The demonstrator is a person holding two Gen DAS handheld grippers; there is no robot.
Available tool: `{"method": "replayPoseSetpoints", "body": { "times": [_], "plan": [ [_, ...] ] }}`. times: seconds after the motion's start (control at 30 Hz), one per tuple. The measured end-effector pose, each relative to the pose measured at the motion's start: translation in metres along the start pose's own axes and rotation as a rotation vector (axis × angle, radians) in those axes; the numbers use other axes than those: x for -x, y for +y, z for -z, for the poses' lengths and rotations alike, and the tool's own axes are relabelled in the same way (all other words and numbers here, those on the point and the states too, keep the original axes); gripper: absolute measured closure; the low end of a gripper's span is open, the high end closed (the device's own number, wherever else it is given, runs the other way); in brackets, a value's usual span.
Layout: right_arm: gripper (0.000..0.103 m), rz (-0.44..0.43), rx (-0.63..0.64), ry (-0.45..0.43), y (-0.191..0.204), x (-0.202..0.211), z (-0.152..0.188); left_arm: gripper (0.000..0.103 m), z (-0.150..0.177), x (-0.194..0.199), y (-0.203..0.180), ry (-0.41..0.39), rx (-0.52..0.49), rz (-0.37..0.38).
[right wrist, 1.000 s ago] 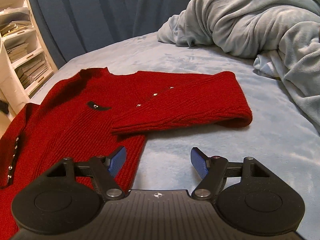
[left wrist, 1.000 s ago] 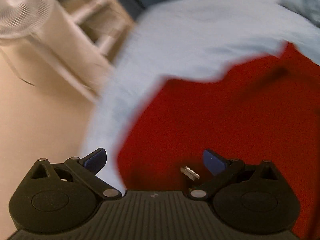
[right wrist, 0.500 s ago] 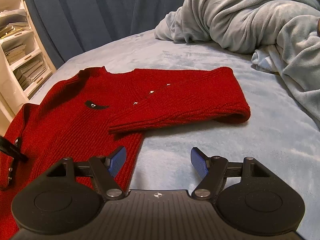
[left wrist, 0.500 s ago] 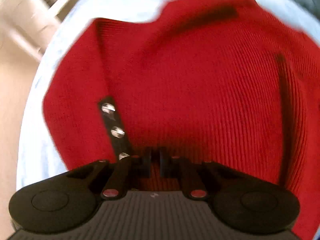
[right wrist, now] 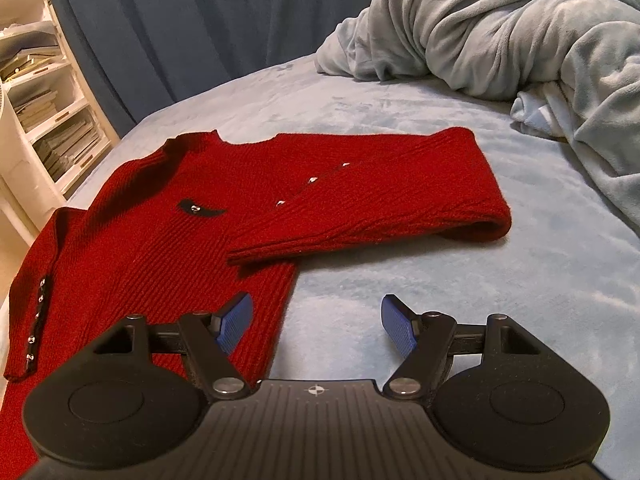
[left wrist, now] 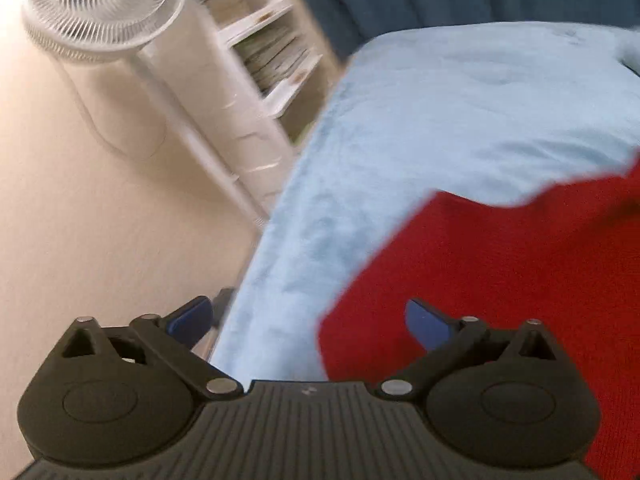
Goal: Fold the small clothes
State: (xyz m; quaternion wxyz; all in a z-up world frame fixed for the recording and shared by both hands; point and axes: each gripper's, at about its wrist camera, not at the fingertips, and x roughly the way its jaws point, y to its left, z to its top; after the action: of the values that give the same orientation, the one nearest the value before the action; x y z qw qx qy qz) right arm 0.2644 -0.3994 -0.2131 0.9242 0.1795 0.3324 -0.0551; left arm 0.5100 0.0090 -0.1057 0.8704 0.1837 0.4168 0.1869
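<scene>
Red knit, left wrist view: my left gripper (left wrist: pixel 308 318) has its fingers spread apart, holding nothing; the sweater (left wrist: pixel 500 280) lies at right on the light blue bed cover (left wrist: pixel 420 128), picture blurred.
Far left: white fan (left wrist: pixel 102 4), white shelf unit (left wrist: pixel 272 48).
Right wrist view: my right gripper (right wrist: pixel 316 320) is spread wide, empty, above the sweater's right edge.
Sweater: flat, one sleeve (right wrist: pixel 384 204) folded across the body, other sleeve (right wrist: pixel 36 300) near left.
Far right: rumpled grey blanket (right wrist: pixel 500 28).

Black hand-held gripper (right wrist: pixel 316 322), blue pads (right wrist: pixel 234 322)
</scene>
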Motion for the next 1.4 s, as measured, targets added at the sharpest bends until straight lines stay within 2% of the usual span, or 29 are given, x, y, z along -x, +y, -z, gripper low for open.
{"method": "replayPoseSetpoints", "body": {
  "times": [0.07, 0.23, 0.33, 0.43, 0.53, 0.57, 0.6, 0.63, 0.7, 0.73, 0.8, 0.83, 0.9, 0.97, 1.03, 1.1, 1.2, 1.3, 1.4],
  "plan": [
    [0.03, 0.001, 0.007, 0.002, 0.001, 0.0, 0.001, 0.0, 0.018, -0.001, -0.036, 0.049, -0.071, 0.119],
    [0.03, 0.008, 0.009, -0.001, 0.0, 0.0, 0.002, 0.0, 0.064, 0.008, -0.092, 0.074, -0.174, 0.217],
    [0.03, 0.011, -0.007, 0.012, -0.004, -0.002, 0.003, 0.0, 0.08, 0.008, -0.102, 0.09, -0.178, 0.276],
    [0.03, -0.005, -0.016, 0.014, -0.005, -0.001, 0.003, 0.0, 0.093, 0.001, -0.103, 0.107, -0.189, 0.289],
    [0.03, -0.004, -0.01, 0.02, -0.004, -0.003, 0.003, 0.003, 0.092, -0.011, -0.095, 0.134, -0.194, 0.246],
    [0.03, -0.003, -0.006, 0.027, -0.003, -0.005, 0.004, 0.012, 0.092, -0.018, -0.09, 0.149, -0.183, 0.238],
    [0.03, 0.0, -0.002, 0.034, -0.002, -0.006, 0.005, 0.06, 0.092, -0.025, -0.084, 0.172, -0.173, 0.23],
    [0.03, 0.003, 0.002, 0.038, -0.002, -0.008, 0.006, 0.077, 0.092, -0.036, -0.077, 0.223, -0.155, 0.237],
    [0.03, 0.007, 0.011, 0.045, 0.0, -0.01, 0.007, 0.087, 0.085, -0.045, -0.052, 0.235, -0.079, 0.268],
    [0.03, 0.007, 0.015, 0.047, 0.0, -0.011, 0.008, 0.088, 0.079, -0.048, -0.043, 0.22, -0.079, 0.228],
    [0.03, 0.011, 0.023, 0.048, 0.001, -0.012, 0.009, 0.088, 0.062, -0.058, -0.015, 0.163, -0.063, 0.019],
    [0.03, 0.011, 0.024, 0.049, 0.001, -0.012, 0.009, 0.088, 0.049, -0.069, 0.011, 0.15, -0.002, -0.064],
    [0.03, 0.011, 0.02, 0.051, 0.001, -0.013, 0.009, 0.084, 0.034, -0.078, 0.048, 0.157, 0.094, -0.15],
    [0.03, 0.001, 0.013, 0.048, 0.001, -0.012, 0.009, 0.066, 0.029, -0.079, 0.073, 0.171, 0.147, -0.178],
    [0.03, -0.015, 0.008, 0.045, 0.001, -0.012, 0.01, 0.021, 0.04, -0.065, 0.079, 0.169, 0.171, -0.128],
    [0.03, -0.031, 0.013, 0.034, 0.003, -0.011, 0.011, 0.01, 0.063, -0.045, 0.072, 0.149, 0.145, -0.057],
    [0.03, -0.009, 0.063, 0.007, 0.011, -0.002, 0.019, 0.01, 0.118, -0.002, 0.052, 0.187, 0.05, 0.081],
    [0.03, 0.014, 0.132, 0.028, 0.027, 0.023, 0.031, 0.009, 0.18, 0.044, 0.041, 0.215, -0.003, 0.212],
    [0.03, -0.042, 0.19, 0.071, 0.05, 0.066, 0.05, 0.008, 0.246, 0.087, 0.035, 0.215, -0.052, 0.307]
  ]
}}
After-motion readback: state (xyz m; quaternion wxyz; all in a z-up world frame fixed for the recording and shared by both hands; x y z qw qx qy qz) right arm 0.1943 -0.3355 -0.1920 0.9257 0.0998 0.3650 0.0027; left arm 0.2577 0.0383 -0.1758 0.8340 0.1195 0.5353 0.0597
